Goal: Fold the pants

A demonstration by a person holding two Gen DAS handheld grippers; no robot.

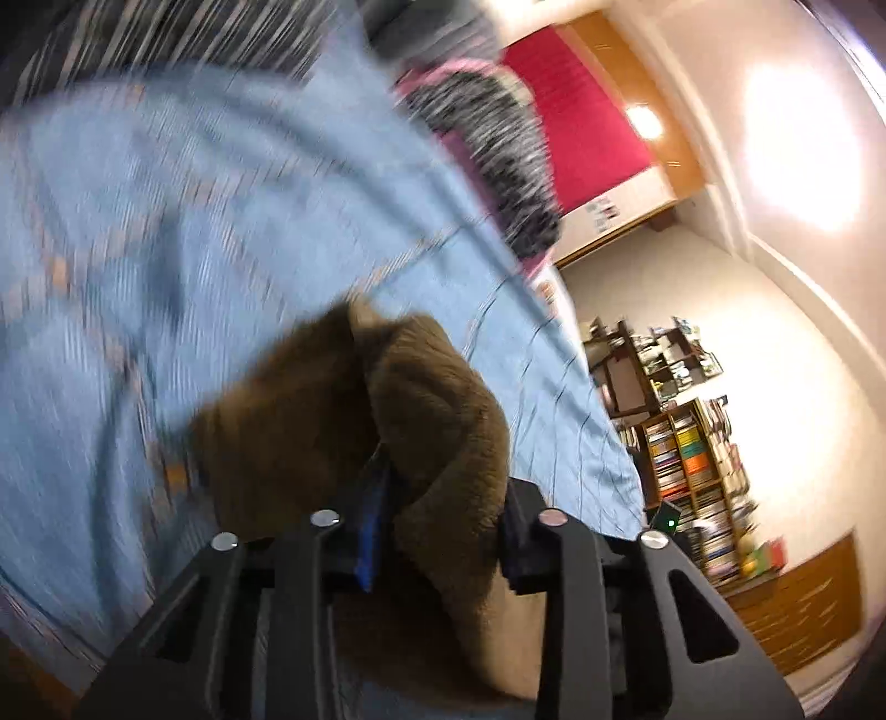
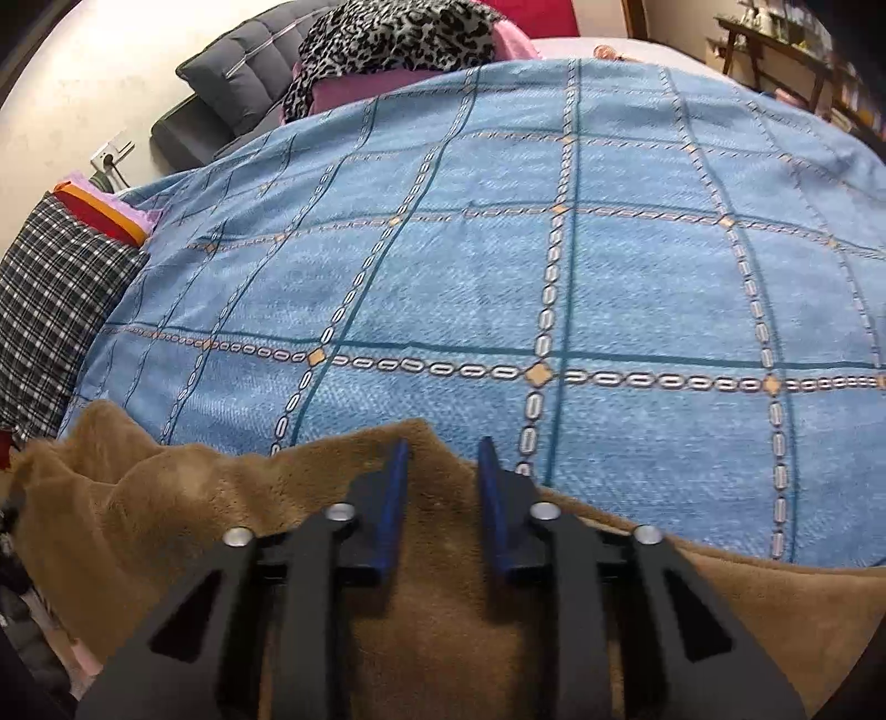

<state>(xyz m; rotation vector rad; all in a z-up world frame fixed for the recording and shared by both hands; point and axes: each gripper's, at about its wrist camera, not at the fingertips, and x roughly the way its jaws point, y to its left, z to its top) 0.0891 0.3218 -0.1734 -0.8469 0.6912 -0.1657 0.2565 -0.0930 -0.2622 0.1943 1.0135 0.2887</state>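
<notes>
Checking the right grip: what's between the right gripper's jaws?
Brown pants fabric lies under the gap of the right gripper; jaws stand apart, not pinching it. Seen in the right wrist view.

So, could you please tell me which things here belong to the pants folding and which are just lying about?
Job: brown fleece pants; left tongs, shut on them; right tongs, over them.
Lying about: blue bedspread; leopard-print cloth; plaid pillow; bookshelf.
</notes>
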